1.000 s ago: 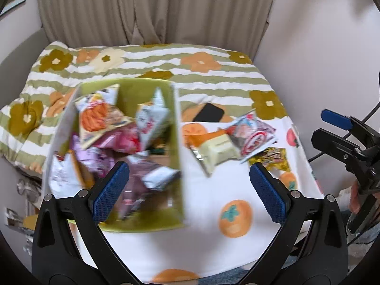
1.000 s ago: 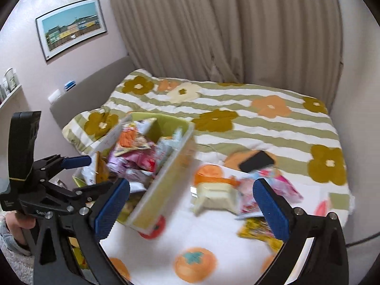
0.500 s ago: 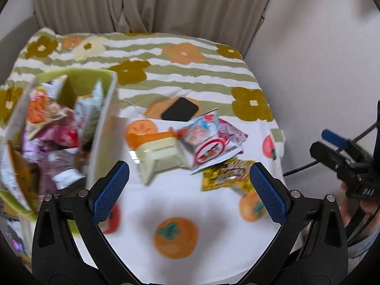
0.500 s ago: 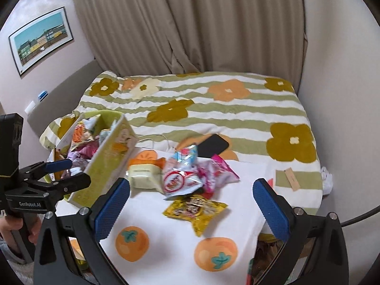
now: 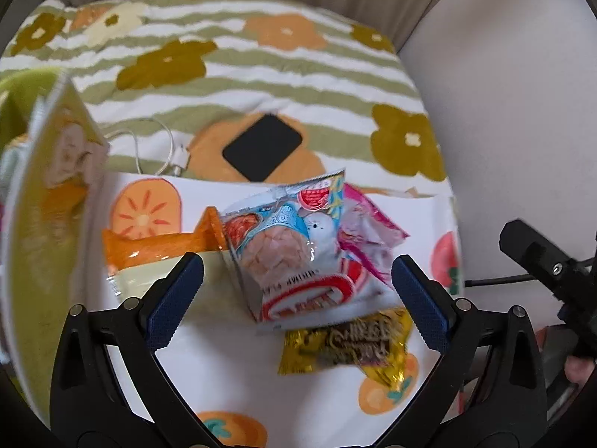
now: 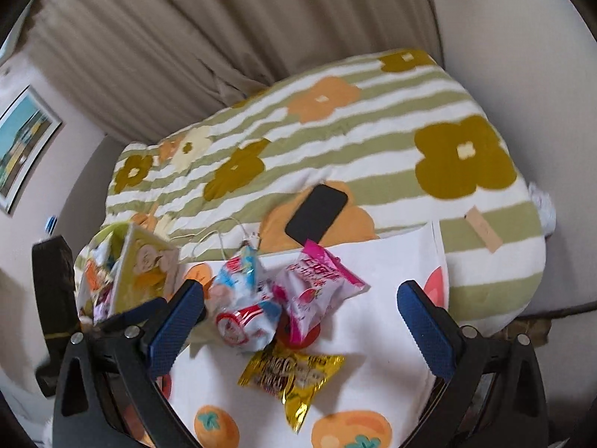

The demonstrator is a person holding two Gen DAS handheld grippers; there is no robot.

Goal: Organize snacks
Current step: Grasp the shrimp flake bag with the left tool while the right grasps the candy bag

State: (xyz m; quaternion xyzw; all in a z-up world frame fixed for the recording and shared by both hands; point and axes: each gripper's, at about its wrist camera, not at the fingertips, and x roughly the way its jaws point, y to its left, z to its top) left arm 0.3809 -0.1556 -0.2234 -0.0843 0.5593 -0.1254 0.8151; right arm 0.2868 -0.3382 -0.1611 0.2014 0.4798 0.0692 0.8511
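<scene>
I've swung my left gripper [image 5: 296, 291] off the snack box [image 5: 44, 201] toward the loose packets; its fingers are spread, holding nothing. My right gripper [image 6: 298, 317], likewise spread, hovers above the blue bun packet [image 6: 242, 306] and gold packet [image 6: 291, 373] on the persimmon cloth [image 6: 391, 280].

Left of your left gripper's jaws, the green snack box [image 5: 41, 194] is blurred and cut off by the frame edge. The cream packet [image 5: 149, 280] hides partly behind the left finger, and print on the gold packet [image 5: 347, 343] between the jaws is unreadable.

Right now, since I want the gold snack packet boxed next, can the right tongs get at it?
Probably yes: the gold packet lies uncovered on the cloth, with the open right tongs directly above it.
</scene>
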